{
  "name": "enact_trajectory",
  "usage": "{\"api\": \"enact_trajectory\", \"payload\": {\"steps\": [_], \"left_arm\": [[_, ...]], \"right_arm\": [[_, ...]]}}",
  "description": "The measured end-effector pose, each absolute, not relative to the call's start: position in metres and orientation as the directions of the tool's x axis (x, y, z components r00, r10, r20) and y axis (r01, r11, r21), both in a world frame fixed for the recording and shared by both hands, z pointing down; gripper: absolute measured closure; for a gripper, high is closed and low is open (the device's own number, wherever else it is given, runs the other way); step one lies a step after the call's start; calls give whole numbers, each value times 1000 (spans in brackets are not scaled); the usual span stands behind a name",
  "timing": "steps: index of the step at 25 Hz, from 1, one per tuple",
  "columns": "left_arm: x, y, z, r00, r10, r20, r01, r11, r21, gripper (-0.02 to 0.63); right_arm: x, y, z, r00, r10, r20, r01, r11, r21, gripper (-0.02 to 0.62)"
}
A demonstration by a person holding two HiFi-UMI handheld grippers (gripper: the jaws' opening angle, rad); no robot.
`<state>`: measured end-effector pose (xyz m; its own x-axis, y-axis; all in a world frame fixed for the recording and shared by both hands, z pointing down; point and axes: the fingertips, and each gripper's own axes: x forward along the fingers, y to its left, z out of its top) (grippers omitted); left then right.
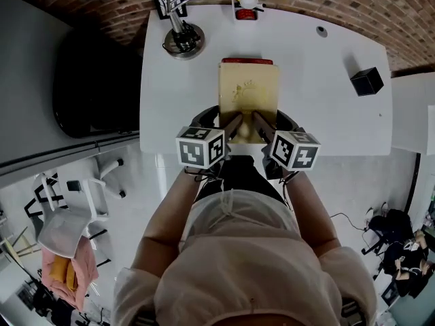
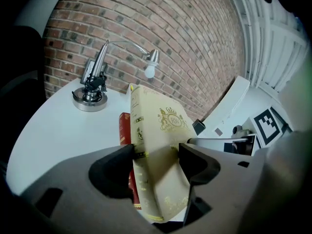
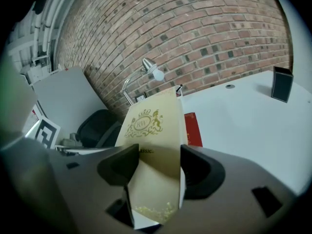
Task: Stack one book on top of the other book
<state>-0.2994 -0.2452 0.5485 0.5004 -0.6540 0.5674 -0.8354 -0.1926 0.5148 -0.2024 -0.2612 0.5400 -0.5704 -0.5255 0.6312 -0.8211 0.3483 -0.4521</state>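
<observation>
A cream book (image 1: 249,94) with a gold crest is held above a red book (image 1: 247,60), of which only the far edge shows in the head view. My left gripper (image 1: 234,124) is shut on the cream book's near left corner, and my right gripper (image 1: 259,123) is shut on its near right corner. In the left gripper view the cream book (image 2: 157,145) sits between the jaws with the red book (image 2: 125,130) just behind and below it. The right gripper view shows the cream book (image 3: 155,150) pinched between the jaws and the red book (image 3: 193,129) beyond.
The white table (image 1: 326,94) carries a desk lamp with a round metal base (image 1: 183,41) at the far left, a small black box (image 1: 367,81) at the right and a red-topped item (image 1: 246,13) at the back. A brick wall stands behind; a black chair (image 1: 88,87) is left.
</observation>
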Motion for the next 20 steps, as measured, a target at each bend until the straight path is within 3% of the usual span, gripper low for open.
{"api": "enact_trajectory", "payload": {"steps": [20], "left_arm": [[-296,-255,598,504,-564,654,-822,-81,563,307]], "right_arm": [[-198,-274,592,-568,-390,724,-823,278,-496,322]]}}
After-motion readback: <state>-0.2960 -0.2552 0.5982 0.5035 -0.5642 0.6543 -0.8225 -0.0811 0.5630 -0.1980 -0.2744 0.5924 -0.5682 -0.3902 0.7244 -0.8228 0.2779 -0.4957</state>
